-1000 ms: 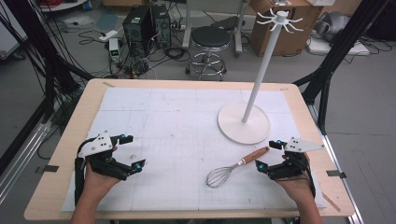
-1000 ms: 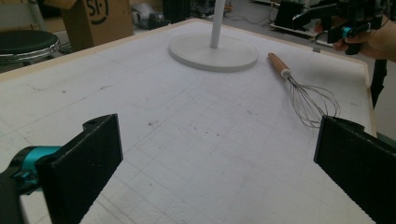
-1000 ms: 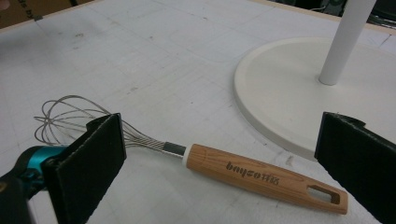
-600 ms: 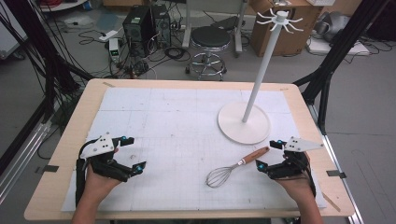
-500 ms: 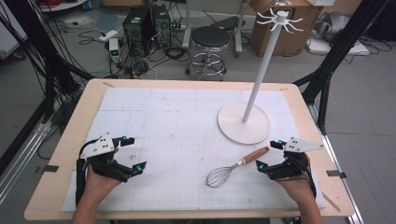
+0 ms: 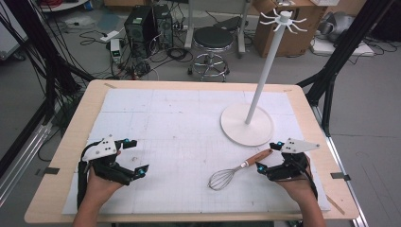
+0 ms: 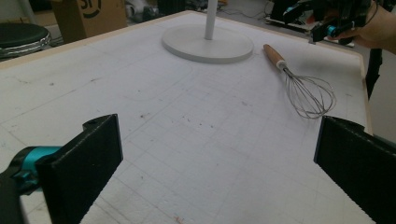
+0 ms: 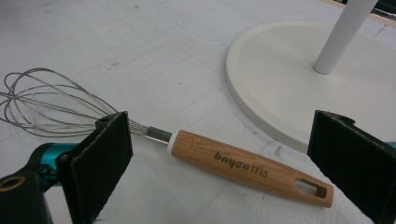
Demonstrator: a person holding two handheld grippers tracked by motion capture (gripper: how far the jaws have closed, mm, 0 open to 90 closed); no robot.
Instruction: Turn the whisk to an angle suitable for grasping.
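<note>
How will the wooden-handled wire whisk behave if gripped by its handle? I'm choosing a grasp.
The wooden-handled wire whisk probably stays rigid at its smooth handle, though it may slip. Its thin wire loops likely flex, and the rounded handle could roll.

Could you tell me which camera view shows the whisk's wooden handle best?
The right gripper view: the handle lies close between open jaws, its print and slot legible. The high view shows it small; the left gripper view, far off.

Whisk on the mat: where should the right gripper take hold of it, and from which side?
Probably the wooden handle, from above, jaws straddling it. The whisk lies flat; its wire loops look springy, and the open right gripper already hangs beside the handle.
</note>
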